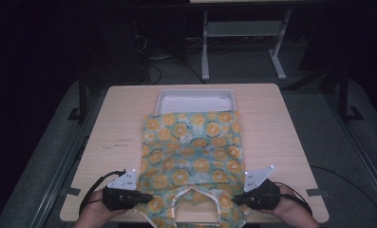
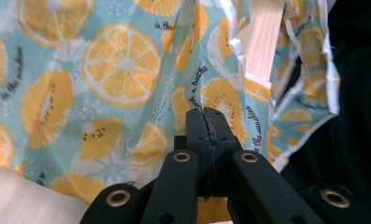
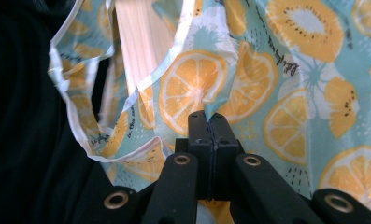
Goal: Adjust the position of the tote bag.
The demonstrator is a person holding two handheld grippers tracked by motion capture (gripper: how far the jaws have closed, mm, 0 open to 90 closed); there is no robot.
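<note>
A light-blue cloth printed with orange slices (image 1: 191,152) lies spread on the wooden table (image 1: 115,118), its near end with white-trimmed loops hanging at the front edge. My left gripper (image 1: 148,196) grips the cloth's near left edge; in the left gripper view its jaws (image 2: 205,112) are pressed together with the fabric (image 2: 113,70) pinched between them. My right gripper (image 1: 234,198) holds the near right edge, and its jaws (image 3: 207,115) are likewise shut on the fabric (image 3: 286,93).
A white tray (image 1: 195,99) sits at the table's far side, with the cloth's far end overlapping its near rim. Bare wood lies left and right of the cloth. Metal table legs (image 1: 205,47) stand on the dark floor beyond.
</note>
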